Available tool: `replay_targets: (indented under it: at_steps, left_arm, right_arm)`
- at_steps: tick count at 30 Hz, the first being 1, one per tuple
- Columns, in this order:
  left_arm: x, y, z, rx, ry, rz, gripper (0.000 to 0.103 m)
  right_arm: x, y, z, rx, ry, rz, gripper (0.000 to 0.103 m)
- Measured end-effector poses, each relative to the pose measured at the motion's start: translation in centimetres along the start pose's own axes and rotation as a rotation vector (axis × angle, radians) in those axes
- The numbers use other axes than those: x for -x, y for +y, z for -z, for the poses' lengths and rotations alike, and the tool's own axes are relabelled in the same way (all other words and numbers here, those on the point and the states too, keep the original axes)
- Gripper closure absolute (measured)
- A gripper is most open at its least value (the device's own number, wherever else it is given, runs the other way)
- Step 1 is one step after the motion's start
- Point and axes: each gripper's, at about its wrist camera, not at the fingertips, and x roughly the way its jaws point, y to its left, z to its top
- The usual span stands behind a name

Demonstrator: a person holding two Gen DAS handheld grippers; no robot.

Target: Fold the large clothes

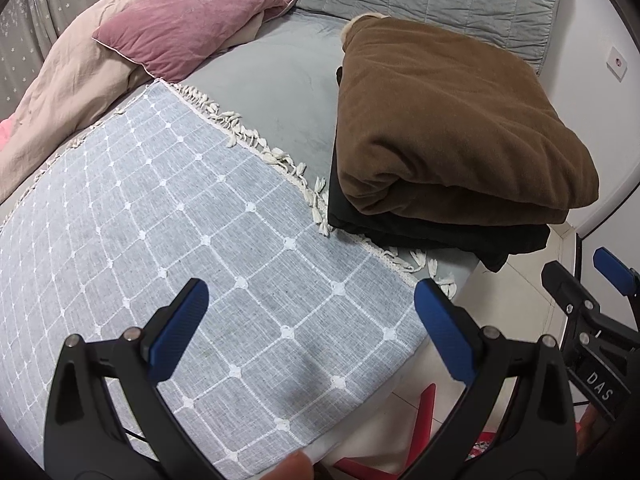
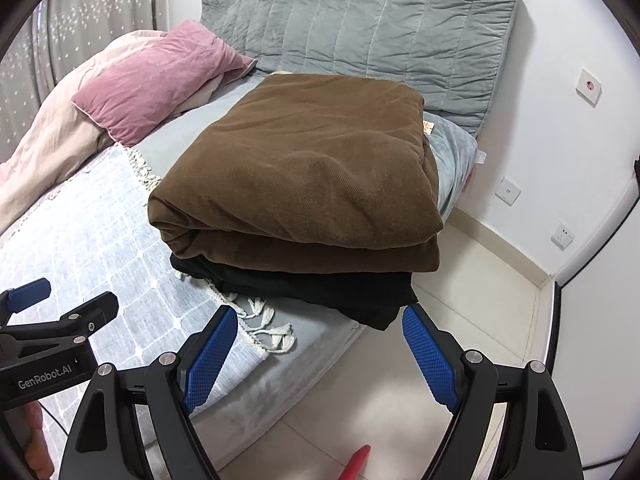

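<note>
We see two folded clothes stacked on the bed (image 2: 280,384): a brown one (image 2: 296,176), thick and ribbed, folded in a neat rectangle, on top of a black one (image 2: 320,292) whose edge shows beneath. The stack lies at two o'clock from the left gripper (image 1: 310,304) and at twelve from the right gripper (image 2: 316,344). Both grippers stand wide, holding nothing. One checked throw (image 1: 180,220) with tassels lies beside the stack; one pink pillow (image 1: 188,16) sits at eleven.

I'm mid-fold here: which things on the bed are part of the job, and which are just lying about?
Job: brown garment, folded, on top of black garment; both grippers open and empty, left gripper, right gripper.

Lying about: checked throw, pink pillow, beige quilt, red object.
</note>
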Motion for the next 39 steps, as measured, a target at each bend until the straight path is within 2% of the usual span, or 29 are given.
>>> replay_targets:
  at_steps: [39]
  left_arm:
    - [-0.03,-0.85,-0.05,-0.009,0.015,0.035,0.001]
  right_arm:
    - [-0.33,-0.59,-0.73,-0.01,0.0,0.0,0.017]
